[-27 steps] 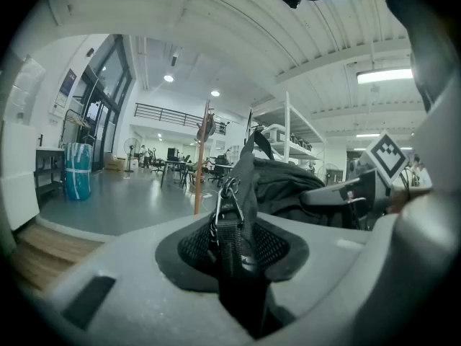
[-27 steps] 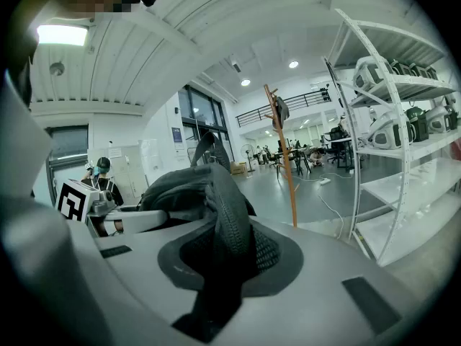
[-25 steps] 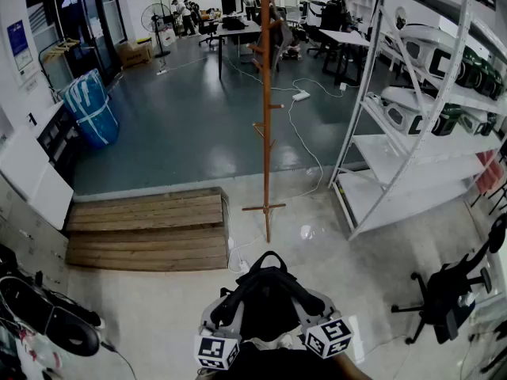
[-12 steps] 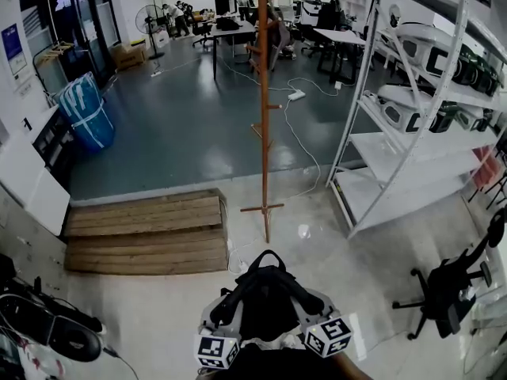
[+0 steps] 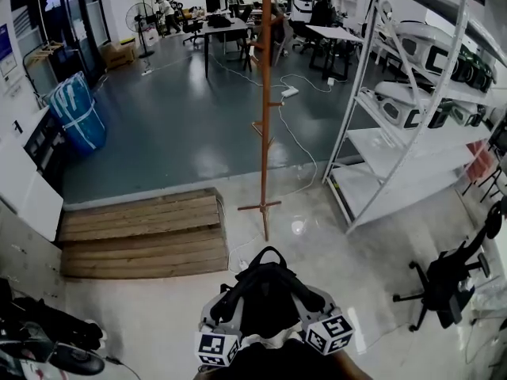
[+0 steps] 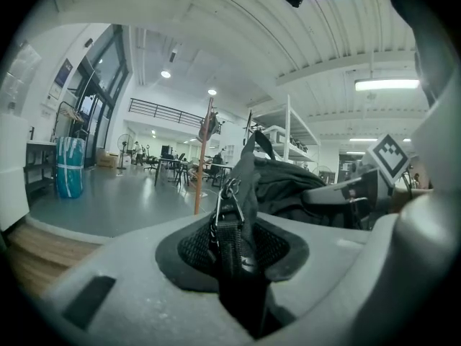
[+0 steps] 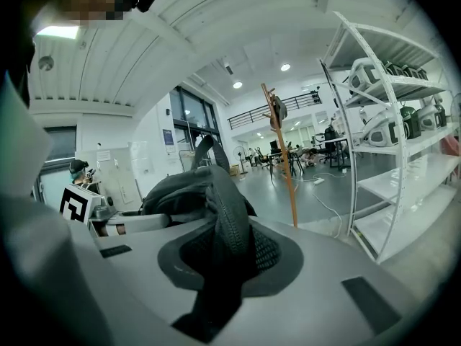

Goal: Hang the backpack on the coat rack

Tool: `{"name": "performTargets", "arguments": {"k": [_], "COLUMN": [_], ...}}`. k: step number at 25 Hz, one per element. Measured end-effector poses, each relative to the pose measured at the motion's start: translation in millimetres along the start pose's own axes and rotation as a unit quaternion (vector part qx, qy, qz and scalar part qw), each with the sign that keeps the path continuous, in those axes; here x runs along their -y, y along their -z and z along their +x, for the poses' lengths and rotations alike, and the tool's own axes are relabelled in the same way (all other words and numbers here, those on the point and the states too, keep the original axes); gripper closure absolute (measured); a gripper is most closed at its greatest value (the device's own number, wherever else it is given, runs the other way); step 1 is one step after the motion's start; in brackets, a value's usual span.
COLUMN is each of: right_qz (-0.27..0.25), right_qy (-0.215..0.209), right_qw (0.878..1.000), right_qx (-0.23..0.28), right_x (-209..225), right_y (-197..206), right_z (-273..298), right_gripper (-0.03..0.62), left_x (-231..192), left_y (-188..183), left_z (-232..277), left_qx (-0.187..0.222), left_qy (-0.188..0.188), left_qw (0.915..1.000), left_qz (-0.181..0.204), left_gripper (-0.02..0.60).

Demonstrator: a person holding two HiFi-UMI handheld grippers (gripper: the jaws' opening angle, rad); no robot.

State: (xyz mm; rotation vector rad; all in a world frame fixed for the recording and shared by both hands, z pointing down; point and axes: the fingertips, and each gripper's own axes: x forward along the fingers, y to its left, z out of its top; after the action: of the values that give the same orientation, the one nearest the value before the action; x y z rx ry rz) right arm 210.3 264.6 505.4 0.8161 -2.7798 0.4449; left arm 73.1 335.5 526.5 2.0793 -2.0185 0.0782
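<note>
A black backpack (image 5: 266, 298) hangs between my two grippers at the bottom of the head view, its top loop pointing toward the wooden coat rack (image 5: 265, 117), which stands on the floor straight ahead. My left gripper (image 5: 225, 311) is shut on a webbing strap with a metal buckle (image 6: 227, 225). My right gripper (image 5: 310, 307) is shut on a padded mesh shoulder strap (image 7: 229, 240). The rack's pole shows beyond the bag in the left gripper view (image 6: 202, 161) and in the right gripper view (image 7: 285, 161). A dark item hangs on the rack's top pegs.
A low wooden platform (image 5: 146, 232) lies left of the rack. White shelving (image 5: 396, 133) with helmets stands to the right, and a black office chair (image 5: 444, 279) sits below it. A blue bag (image 5: 75, 117) is far left; a white cable (image 5: 301, 133) runs across the floor.
Both grippers have carried the backpack forward toward the coat rack; the rack's base and the wooden platform sit slightly nearer. The grips on the straps are the same.
</note>
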Motion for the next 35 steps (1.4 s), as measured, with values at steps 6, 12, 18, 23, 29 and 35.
{"name": "performTargets", "arguments": {"k": [6,12,18,23,29,35], "right_qz": [0.006,0.009,0.010,0.012,0.016,0.021], "right_qy": [0.015,0.013,0.008,0.005,-0.007,-0.028], "right_qw": [1.000,1.000,1.000,1.000,1.000,0.999], "right_qx": [0.005,0.003,-0.001,-0.005,-0.009,-0.012], "right_x": [-13.1,-13.2,0.9,24.7,60.3,102.1], "right_y": [1.0,-5.0,-10.8,-19.1,-39.2,-64.8], "right_z": [19.9,40.6,71.5,106.0,155.1,202.5], "right_gripper": [0.524,0.525,0.525,0.525,0.525,0.525], "left_x": [-26.5,-44.6,-61.8,-77.8,-100.4,-116.6], "left_y": [-2.9,-8.4,-8.1,-10.5,-21.5,-39.7], "left_z": [3.4,15.4,43.4,79.2,134.0,193.6], "left_qx": [0.001,0.002,-0.003,-0.010,-0.012,-0.012], "left_qy": [0.017,0.017,0.014,0.009,0.000,-0.015], "left_qw": [0.9998,0.9998,0.9999,0.9999,0.9999,0.9997], "left_qz": [0.009,0.009,0.003,-0.004,-0.011,-0.015], "left_gripper": [0.465,0.463,0.463,0.463,0.463,0.465]}}
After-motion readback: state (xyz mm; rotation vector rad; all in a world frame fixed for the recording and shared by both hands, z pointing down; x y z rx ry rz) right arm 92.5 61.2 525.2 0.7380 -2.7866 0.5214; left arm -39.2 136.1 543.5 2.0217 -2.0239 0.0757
